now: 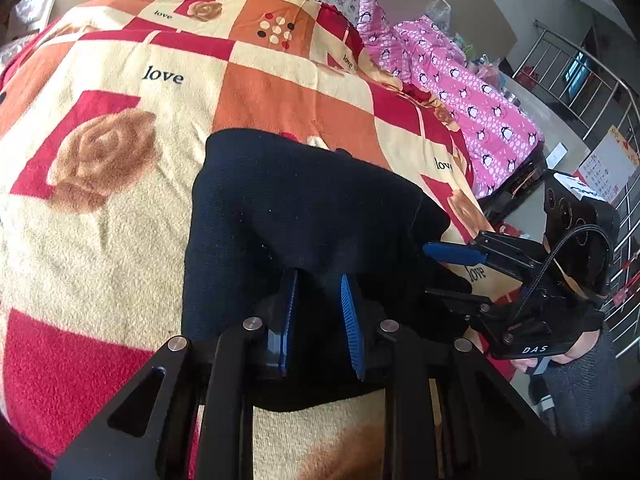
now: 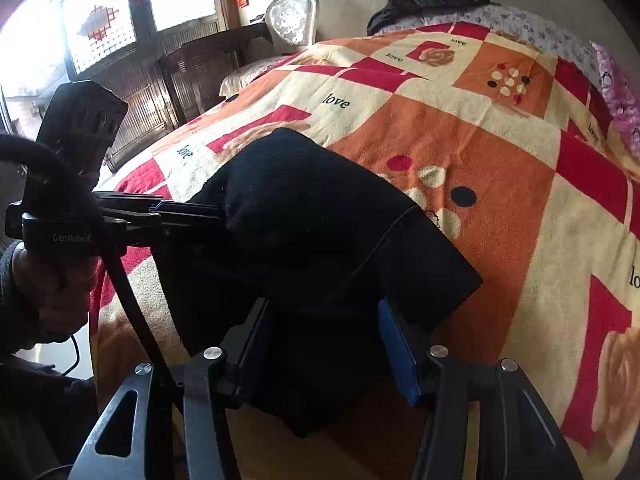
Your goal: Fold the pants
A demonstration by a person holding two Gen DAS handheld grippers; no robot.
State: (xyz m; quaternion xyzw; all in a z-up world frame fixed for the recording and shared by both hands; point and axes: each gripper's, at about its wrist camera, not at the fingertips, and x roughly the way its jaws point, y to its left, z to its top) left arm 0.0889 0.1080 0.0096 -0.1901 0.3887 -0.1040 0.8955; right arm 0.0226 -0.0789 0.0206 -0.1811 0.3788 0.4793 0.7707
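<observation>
The black pants (image 1: 300, 200) lie folded into a thick bundle on a red, orange and cream "love" blanket (image 1: 120, 220). My left gripper (image 1: 320, 316) sits at the bundle's near edge, its blue pads closed on a fold of the dark cloth. In the right wrist view the left gripper (image 2: 218, 210) bites into the pants (image 2: 312, 220) from the left. My right gripper (image 2: 328, 344) stands open, its pads wide apart with cloth loosely between them. The left wrist view shows the right gripper (image 1: 440, 272) at the bundle's right corner, fingers apart.
The blanket (image 2: 500, 200) covers a bed. A pink penguin quilt (image 1: 460, 92) lies along its right side, with a metal railing (image 1: 616, 120) beyond. A black garment (image 2: 432, 0) rests at the far end. A white chair (image 2: 292, 16) and dark wooden cabinet (image 2: 188, 72) stand behind.
</observation>
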